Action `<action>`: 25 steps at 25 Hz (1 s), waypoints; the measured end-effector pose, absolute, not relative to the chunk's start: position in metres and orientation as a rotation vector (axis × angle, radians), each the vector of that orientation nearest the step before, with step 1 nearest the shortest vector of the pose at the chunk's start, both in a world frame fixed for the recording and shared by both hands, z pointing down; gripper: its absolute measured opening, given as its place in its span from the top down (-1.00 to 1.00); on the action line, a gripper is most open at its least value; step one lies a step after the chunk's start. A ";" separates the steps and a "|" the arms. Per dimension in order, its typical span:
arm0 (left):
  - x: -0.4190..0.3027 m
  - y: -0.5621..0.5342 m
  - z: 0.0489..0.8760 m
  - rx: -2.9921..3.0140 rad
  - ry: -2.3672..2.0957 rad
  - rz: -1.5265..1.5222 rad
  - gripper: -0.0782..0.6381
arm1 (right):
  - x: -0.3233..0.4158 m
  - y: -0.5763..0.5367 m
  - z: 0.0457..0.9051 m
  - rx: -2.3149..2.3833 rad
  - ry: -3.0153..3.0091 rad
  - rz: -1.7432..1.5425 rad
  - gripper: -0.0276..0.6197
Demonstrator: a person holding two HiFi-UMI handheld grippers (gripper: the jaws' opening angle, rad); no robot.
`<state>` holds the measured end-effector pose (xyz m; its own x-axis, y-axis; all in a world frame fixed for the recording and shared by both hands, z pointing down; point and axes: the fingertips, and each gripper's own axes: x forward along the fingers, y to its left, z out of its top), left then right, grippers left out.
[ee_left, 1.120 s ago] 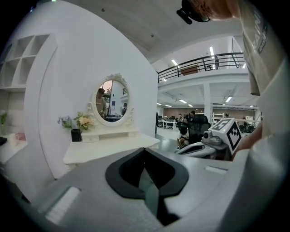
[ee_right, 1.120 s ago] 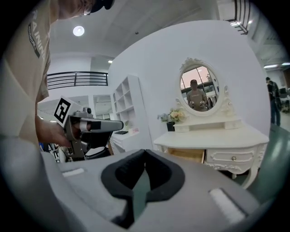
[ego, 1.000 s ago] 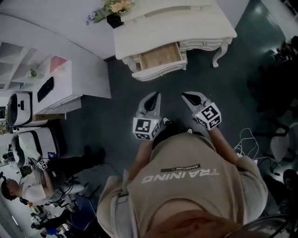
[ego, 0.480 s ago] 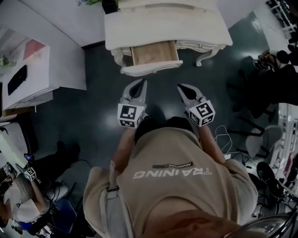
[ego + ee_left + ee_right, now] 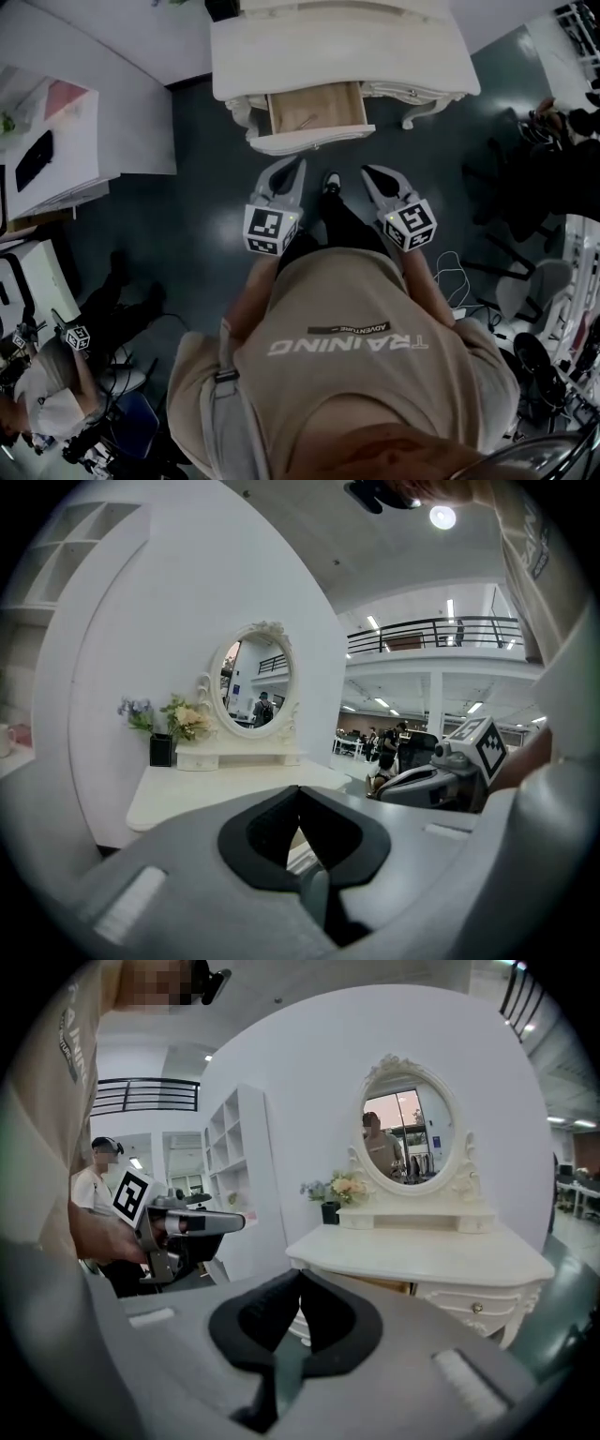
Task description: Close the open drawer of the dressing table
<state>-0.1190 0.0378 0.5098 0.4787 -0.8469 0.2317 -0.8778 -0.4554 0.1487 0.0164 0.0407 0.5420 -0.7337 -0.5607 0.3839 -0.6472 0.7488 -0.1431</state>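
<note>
Left claw [image 5: 296, 164]: hovering centre-left of the frame, jaws sitting together, gripping nothing.
Drawer [image 5: 316, 108]: standing pulled out of the dressing table [image 5: 337, 47] at upper centre, just above both claws, touching neither.
Right claw [image 5: 369, 173]: hovering centre-right, jaws sitting together, holding nothing.

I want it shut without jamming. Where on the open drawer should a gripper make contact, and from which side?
Meet the drawer at the middle of its white front panel, coming straight from the front. It juts out that way, so a centred push would likely slide it in squarely. The left gripper and right gripper, both shut and empty, hang short of it.
</note>
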 end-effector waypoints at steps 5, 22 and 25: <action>-0.116 -0.016 0.501 2.455 -1.560 0.298 0.79 | 0.034 -0.021 0.561 0.901 -2.664 0.423 0.90; -0.057 -0.163 0.496 2.393 -1.631 0.479 0.79 | 0.046 -0.200 0.583 0.710 -2.800 0.513 0.90; -0.063 -0.173 0.488 2.378 -1.650 0.474 0.79 | 0.046 -0.204 0.587 0.699 -2.788 0.611 0.90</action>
<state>-0.0626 -0.1727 0.4883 0.3220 -0.8688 0.3761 -0.9359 -0.3520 -0.0119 0.0455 -0.2038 0.5868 -0.8674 -0.4049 0.2892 -0.4887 0.8025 -0.3423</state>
